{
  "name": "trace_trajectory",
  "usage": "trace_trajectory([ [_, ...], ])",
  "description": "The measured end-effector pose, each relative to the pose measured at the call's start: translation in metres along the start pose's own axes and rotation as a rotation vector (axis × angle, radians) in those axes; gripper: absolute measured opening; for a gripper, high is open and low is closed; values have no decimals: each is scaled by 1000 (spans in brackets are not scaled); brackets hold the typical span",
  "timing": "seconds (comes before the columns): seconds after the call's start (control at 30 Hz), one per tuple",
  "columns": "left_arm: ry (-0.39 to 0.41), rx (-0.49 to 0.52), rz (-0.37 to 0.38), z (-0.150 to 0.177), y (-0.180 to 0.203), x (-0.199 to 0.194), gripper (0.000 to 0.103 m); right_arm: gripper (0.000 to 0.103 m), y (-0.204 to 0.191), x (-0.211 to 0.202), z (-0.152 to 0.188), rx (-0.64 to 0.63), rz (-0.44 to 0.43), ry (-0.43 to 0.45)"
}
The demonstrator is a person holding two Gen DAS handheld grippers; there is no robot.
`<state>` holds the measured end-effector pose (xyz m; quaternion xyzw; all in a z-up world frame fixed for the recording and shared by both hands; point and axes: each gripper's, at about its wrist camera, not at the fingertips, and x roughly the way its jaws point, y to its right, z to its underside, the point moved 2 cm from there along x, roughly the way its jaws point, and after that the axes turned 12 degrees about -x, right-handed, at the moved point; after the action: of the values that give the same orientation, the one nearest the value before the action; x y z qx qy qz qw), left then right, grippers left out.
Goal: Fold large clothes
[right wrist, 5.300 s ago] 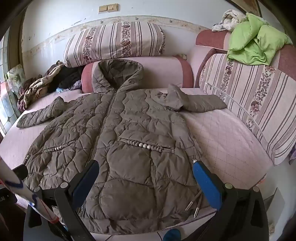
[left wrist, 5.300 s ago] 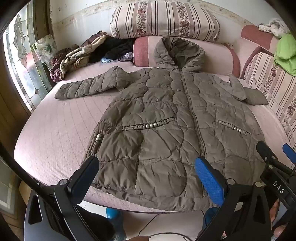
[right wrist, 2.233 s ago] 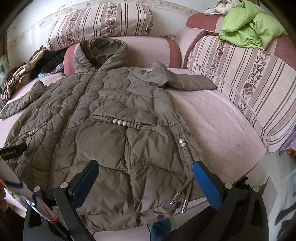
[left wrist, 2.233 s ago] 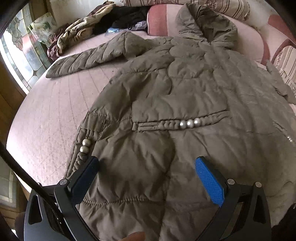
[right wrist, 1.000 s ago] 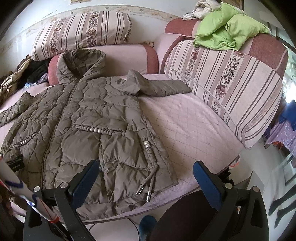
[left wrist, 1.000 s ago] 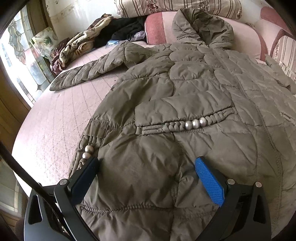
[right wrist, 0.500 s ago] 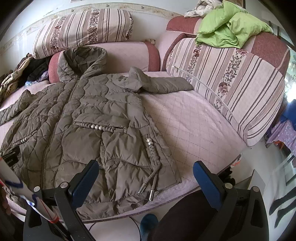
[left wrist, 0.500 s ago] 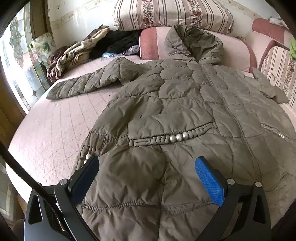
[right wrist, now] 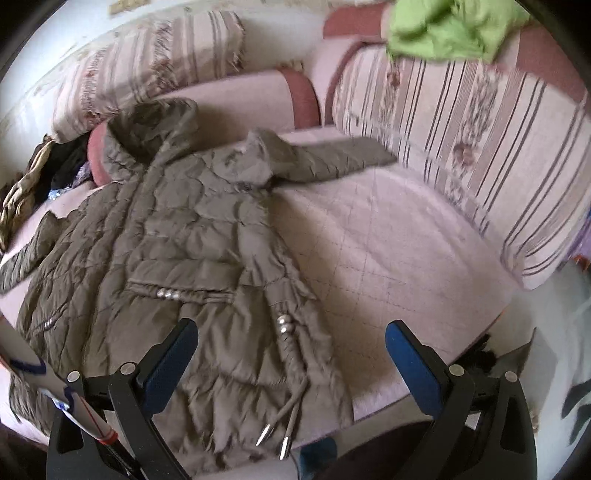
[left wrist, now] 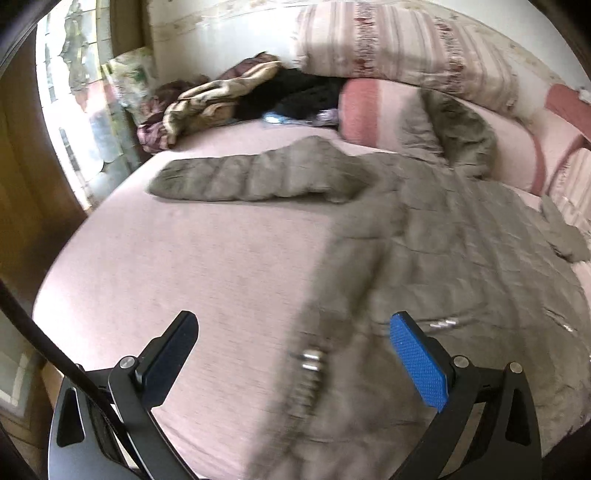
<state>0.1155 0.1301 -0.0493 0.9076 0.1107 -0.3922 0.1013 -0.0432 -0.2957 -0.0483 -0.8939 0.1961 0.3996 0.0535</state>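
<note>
An olive quilted hooded coat [left wrist: 443, 258] lies spread flat, front up, on a pink round bed [left wrist: 184, 258]. Its left sleeve [left wrist: 251, 181] stretches out to the left. In the right wrist view the coat [right wrist: 177, 236] fills the left half, its right sleeve [right wrist: 332, 158] reaches toward the striped cushion, and drawstrings [right wrist: 284, 413] hang at the hem. My left gripper [left wrist: 293, 365] is open and empty above the coat's left hem side. My right gripper [right wrist: 291, 365] is open and empty above the coat's right hem edge.
A heap of clothes [left wrist: 236, 99] lies at the bed's far left by a stained-glass window [left wrist: 74, 110]. Striped cushions [right wrist: 461, 140] border the right side, with a green garment [right wrist: 450, 29] on top. Striped pillows [left wrist: 399, 48] line the back.
My left gripper has swung left, so bare bed now lies under its left finger. My right gripper has moved closer over the coat's right hem. Both views are motion-blurred.
</note>
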Motion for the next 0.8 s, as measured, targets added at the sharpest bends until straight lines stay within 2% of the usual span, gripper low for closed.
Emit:
trace_trajectory([
  [0.1,-66,-29,-9,-7,-21,19,103,103,9,30,0,32,-63,-71],
  [0.23,-172,-85,45,-1,-35,49,103,103,16,60,8,109,-146,-129],
  [0.4,-290,-45,133,17,-19,73,103,99,11,83,24,177,-288,-192],
  [0.47,-334,-19,198,22,-8,76,96,95,5,87,29,159,-312,-205],
  [0.5,-364,-7,237,26,-2,77,76,91,2,86,30,138,-311,-203],
  [0.53,-376,2,249,29,1,75,61,85,-1,86,30,124,-313,-202],
  [0.57,-361,25,237,33,7,71,57,80,-2,86,30,112,-310,-200],
  [0.6,-356,38,238,35,10,67,44,66,-2,84,29,96,-304,-200],
  [0.63,-357,39,242,38,13,64,38,51,-1,82,29,88,-297,-201],
  [0.67,-356,34,239,40,12,62,36,43,1,80,29,85,-290,-205],
  [0.7,-356,29,238,41,13,60,34,31,5,79,29,84,-286,-210],
  [0.8,-367,7,243,47,15,53,30,25,16,79,28,90,-283,-228],
])
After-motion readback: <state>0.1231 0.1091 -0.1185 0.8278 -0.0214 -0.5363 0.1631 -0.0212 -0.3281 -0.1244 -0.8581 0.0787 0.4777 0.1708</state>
